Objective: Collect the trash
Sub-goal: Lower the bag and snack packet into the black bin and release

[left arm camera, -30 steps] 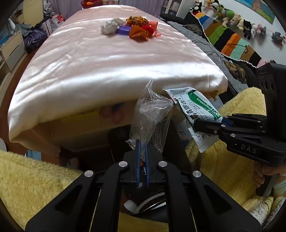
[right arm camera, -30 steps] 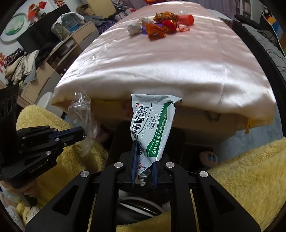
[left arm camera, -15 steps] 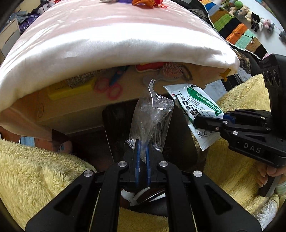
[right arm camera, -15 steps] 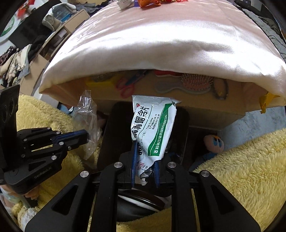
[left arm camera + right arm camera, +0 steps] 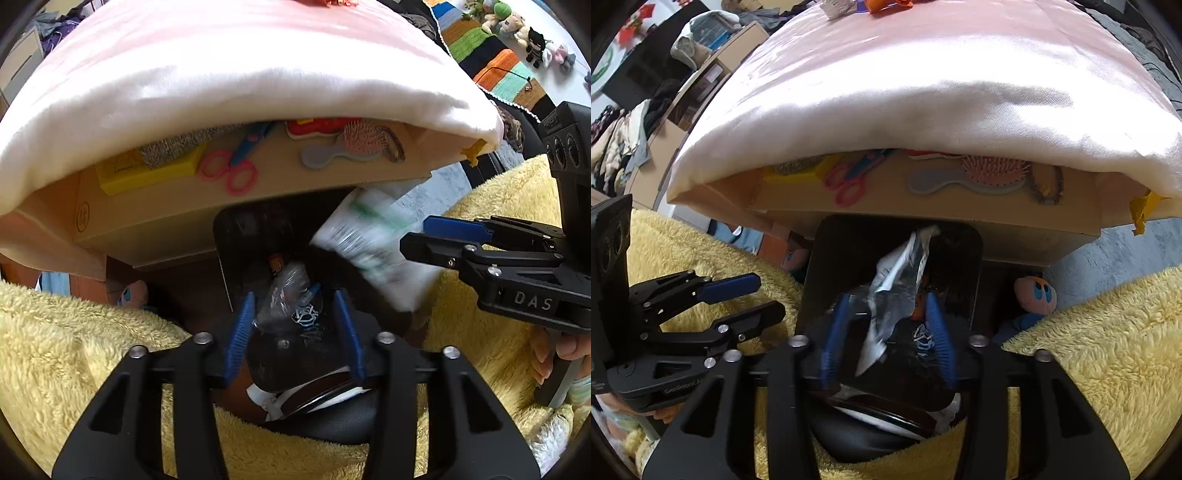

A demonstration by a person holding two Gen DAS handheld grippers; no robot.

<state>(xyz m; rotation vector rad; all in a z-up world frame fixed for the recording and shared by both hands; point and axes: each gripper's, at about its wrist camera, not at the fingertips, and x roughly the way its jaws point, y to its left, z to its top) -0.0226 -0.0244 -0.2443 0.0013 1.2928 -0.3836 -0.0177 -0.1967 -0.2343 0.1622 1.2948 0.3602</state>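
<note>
Both grippers hang over a black bin (image 5: 236, 236) under the table edge. My left gripper (image 5: 293, 299) is open; a clear plastic wrapper (image 5: 286, 291) lies loose in the bin between its fingers. My right gripper (image 5: 886, 306) is open; the white and green packet (image 5: 897, 280) is falling between its fingers into the bin (image 5: 827, 266). In the left wrist view the packet (image 5: 369, 243) is blurred beside the right gripper (image 5: 436, 236). In the right wrist view the left gripper (image 5: 750, 295) is open at left. More trash (image 5: 879, 3) lies far back on the pink cloth.
A table with a pink satin cloth (image 5: 236, 74) overhangs the bin. Scissors (image 5: 236, 166), a hairbrush (image 5: 354, 144) and a yellow block (image 5: 147, 170) lie under the cloth's edge. Yellow fleece (image 5: 1108, 350) flanks the bin. A doll (image 5: 1034, 295) lies on the floor at right.
Both grippers opened. The clear wrapper dropped into the bin and the green and white packet is falling in. Both grippers tilted further down toward the bin.
</note>
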